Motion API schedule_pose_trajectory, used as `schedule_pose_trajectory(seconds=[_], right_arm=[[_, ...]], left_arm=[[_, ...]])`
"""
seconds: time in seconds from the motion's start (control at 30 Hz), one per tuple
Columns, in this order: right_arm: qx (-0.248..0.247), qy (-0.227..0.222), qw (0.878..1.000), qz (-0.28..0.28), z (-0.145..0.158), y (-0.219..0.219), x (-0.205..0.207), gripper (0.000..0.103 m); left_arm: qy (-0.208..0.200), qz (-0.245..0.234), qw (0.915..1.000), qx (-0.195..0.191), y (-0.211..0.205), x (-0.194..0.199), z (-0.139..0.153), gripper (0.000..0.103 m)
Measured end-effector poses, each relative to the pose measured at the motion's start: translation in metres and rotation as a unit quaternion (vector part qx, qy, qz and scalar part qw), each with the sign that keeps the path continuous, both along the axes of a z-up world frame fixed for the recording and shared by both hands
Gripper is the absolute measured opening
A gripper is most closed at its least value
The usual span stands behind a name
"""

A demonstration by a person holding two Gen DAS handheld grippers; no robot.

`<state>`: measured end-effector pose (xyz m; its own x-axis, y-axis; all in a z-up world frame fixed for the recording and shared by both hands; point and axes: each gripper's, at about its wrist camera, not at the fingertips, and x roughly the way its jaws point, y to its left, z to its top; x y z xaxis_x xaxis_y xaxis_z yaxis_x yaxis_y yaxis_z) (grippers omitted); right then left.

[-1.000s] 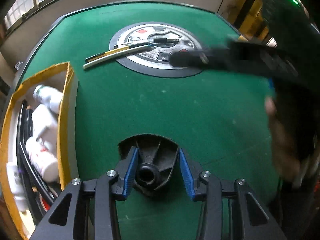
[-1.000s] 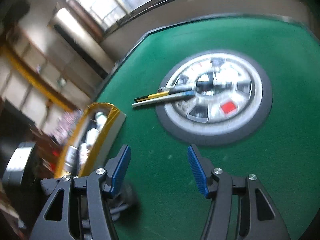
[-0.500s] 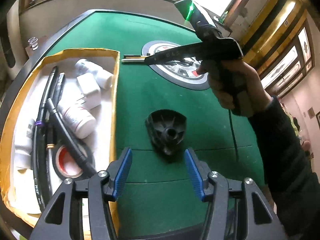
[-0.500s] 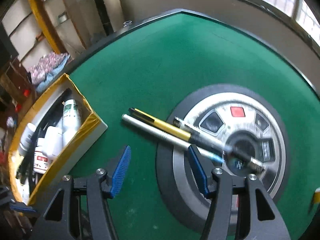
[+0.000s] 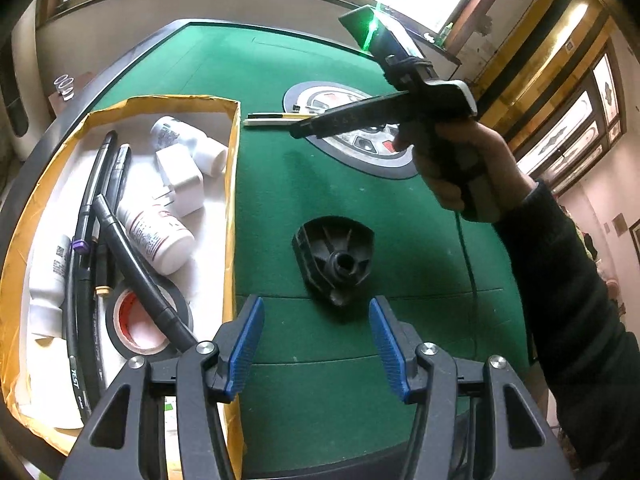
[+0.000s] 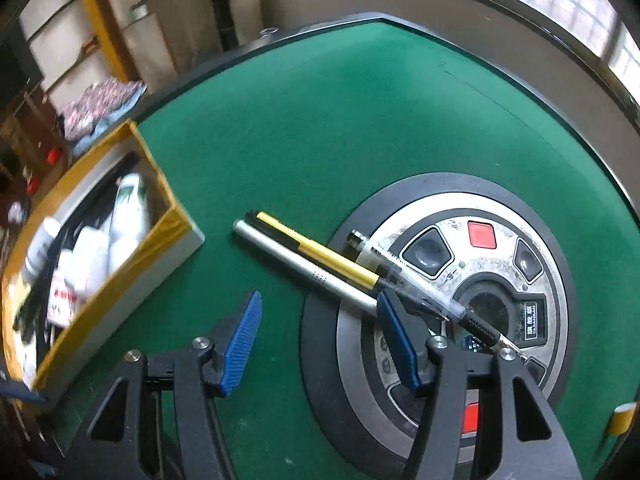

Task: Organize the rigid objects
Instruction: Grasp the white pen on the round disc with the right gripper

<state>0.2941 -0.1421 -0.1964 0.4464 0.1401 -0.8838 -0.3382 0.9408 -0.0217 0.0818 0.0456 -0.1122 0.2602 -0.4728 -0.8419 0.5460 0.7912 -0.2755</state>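
Black knob (image 5: 334,260) is sitting on the green felt (image 5: 280,200), just ahead of the left gripper (image 5: 316,338) and roughly centred btwn its blue pads (image 5: 246,340), not touching either. Left jaws are gaping wide w/ nothing in them.

Pens are lying further out: silver pen (image 6: 304,272) and yellow pen (image 6: 320,254) side by side, touching, half on the felt and half up on the round hub (image 6: 500,280). Clear pen (image 6: 420,292) is resting on the hub, angled alongside them. Right gripper (image 6: 320,344) is hovering over that bunch, jaws spread and gripping nothing; its right-hand pad is covering the silver pen's near end, can't tell if it's touching.

Box (image 5: 230,200) w/ yellow rim is sitting at the left of the knob, close to it. Inside: white bottles (image 5: 158,236), black markers (image 5: 96,184), tape roll (image 5: 138,322), all piled together.

From the left cam the right hand (image 5: 460,168) is showing above the hub, squeezing its handle.
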Motion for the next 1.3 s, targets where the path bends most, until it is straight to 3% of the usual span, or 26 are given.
schedule_pose_trajectory(seconds=[0.23, 0.37, 0.57, 0.67, 0.77, 0.8, 0.87, 0.93, 1.13, 1.3], right_arm=[[0.024, 0.002, 1.000, -0.014, 0.004, -0.011, 0.007, 0.060], [0.011, 0.009, 1.000, 0.023, 0.003, -0.004, -0.007, 0.059], [0.028, 0.023, 0.999, 0.004, -0.006, -0.019, -0.005, 0.059], [0.038, 0.036, 0.998, 0.041, -0.006, -0.007, -0.017, 0.053], [-0.008, 0.023, 0.998, 0.061, -0.008, 0.009, -0.029, 0.047], [-0.014, 0.021, 0.998, 0.060, -0.008, 0.010, -0.031, 0.040], [-0.014, 0.023, 0.999, 0.045, -0.007, 0.007, -0.039, 0.018], [-0.003, 0.029, 0.999, 0.037, -0.008, 0.003, -0.049, 0.008], [0.046, 0.029, 0.998, -0.039, -0.011, -0.022, -0.103, 0.007], [0.121, 0.011, 0.983, -0.135, -0.016, -0.059, -0.138, 0.007]], left_arm=[[-0.002, 0.004, 1.0000, 0.001, 0.002, -0.002, 0.002, 0.058], [0.002, 0.005, 1.0000, 0.002, 0.002, -0.001, 0.000, 0.058], [-0.003, -0.001, 1.0000, 0.003, -0.003, -0.004, 0.003, 0.058], [-0.001, 0.003, 1.0000, 0.005, -0.003, -0.005, 0.002, 0.058], [0.001, 0.006, 1.0000, 0.007, -0.005, -0.004, 0.001, 0.058], [0.000, 0.005, 1.0000, 0.008, -0.006, -0.004, 0.001, 0.058], [0.000, 0.003, 1.0000, 0.008, -0.009, -0.005, 0.002, 0.058], [0.000, 0.001, 0.9999, 0.010, -0.015, -0.005, 0.003, 0.058], [0.002, -0.009, 0.9995, 0.030, -0.041, 0.004, 0.001, 0.058], [0.002, 0.007, 0.9979, 0.064, -0.061, 0.022, -0.007, 0.058]])
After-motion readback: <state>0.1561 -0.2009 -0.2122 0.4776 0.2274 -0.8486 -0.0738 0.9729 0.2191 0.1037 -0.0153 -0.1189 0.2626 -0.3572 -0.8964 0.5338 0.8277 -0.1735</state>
